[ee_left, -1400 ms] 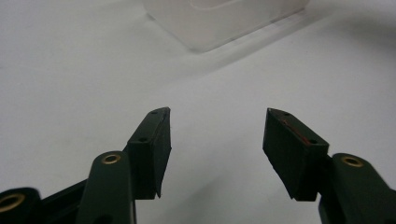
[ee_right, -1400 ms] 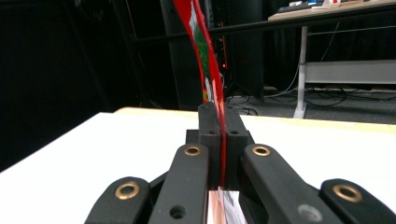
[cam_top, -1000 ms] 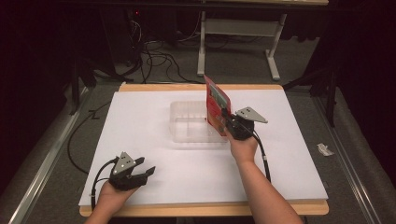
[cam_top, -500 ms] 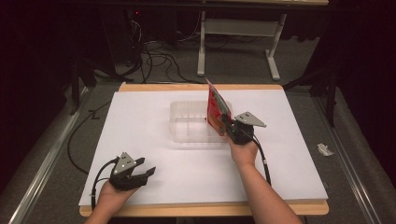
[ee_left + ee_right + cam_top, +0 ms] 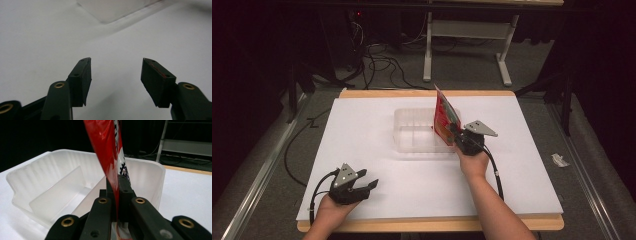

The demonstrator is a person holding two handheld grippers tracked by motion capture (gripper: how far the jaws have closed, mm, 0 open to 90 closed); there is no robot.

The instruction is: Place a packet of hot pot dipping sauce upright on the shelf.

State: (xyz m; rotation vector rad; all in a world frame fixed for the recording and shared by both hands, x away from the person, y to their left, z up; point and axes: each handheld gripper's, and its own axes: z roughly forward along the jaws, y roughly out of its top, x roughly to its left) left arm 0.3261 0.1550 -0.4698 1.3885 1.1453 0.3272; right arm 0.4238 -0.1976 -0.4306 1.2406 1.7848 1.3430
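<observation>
— So where is the red packet [image 5: 444,119]?
— Upright, clamped between the jaws of the right gripper [image 5: 456,131], at the right end of the clear divided bin [image 5: 412,131] on the white table [image 5: 377,175].
— And the left gripper [image 5: 371,186]?
— Jaws spread, holding nothing, low over the table's near left corner

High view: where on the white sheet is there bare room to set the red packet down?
Free: the wide strip between the clear bin and the left gripper, the sheet's left side, and the right side beyond the right gripper. Crowded: the bin's right end, where the red packet is held.
</observation>
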